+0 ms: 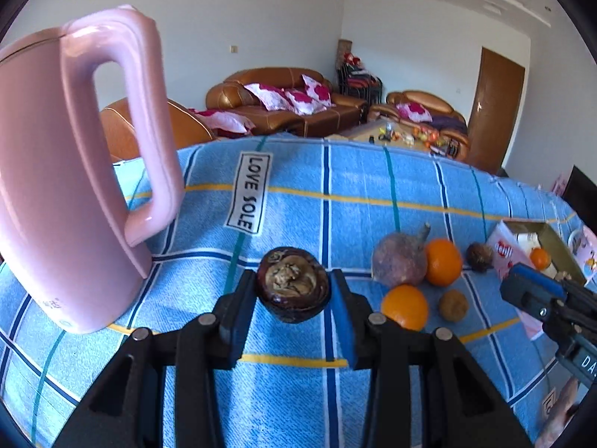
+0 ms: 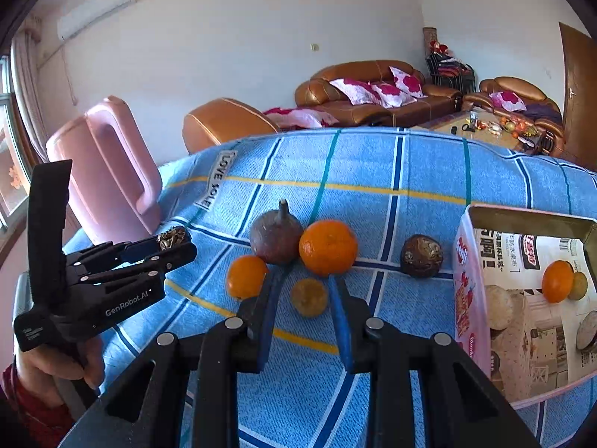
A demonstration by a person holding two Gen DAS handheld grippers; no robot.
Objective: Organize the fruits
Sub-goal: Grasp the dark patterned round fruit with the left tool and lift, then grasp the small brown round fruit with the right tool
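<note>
held fruit: a dark purple-brown mangosteen (image 1: 293,285), its dried pale underside toward the camera, clamped between the blue pads of the left gripper (image 1: 294,291); it appears to sit just clear of the cloth, though this is not certain.
handling, mangosteen: judged light, with a stiff rind that takes side pressure; round and smooth, so it may roll in the pads; best held across its widest part, as now.
right gripper: right gripper (image 2: 308,298) has its jaws drawn in on a small brownish-yellow fruit (image 2: 309,296), near centre; the pads look to be on its sides.
handling, small fruit: judged light, dull-skinned and possibly soft; a gentle grip across the middle is advised.
oranges on cloth: two, a large orange (image 2: 327,247) far of the right gripper and a smaller orange (image 2: 246,277) to its left.
other loose fruit: one purplish stemmed fruit (image 2: 276,237), touching the large orange; one second mangosteen (image 2: 421,255) right of them, near the box.
box: open carton (image 2: 464,272) at the right, lying on its side; inside, one orange and one duller fruit behind it; further contents cannot be told from its printed lining.
surroundings: blue checked cloth (image 2: 429,171) over the table; one pink kettle (image 1: 56,171) at the far left.
</note>
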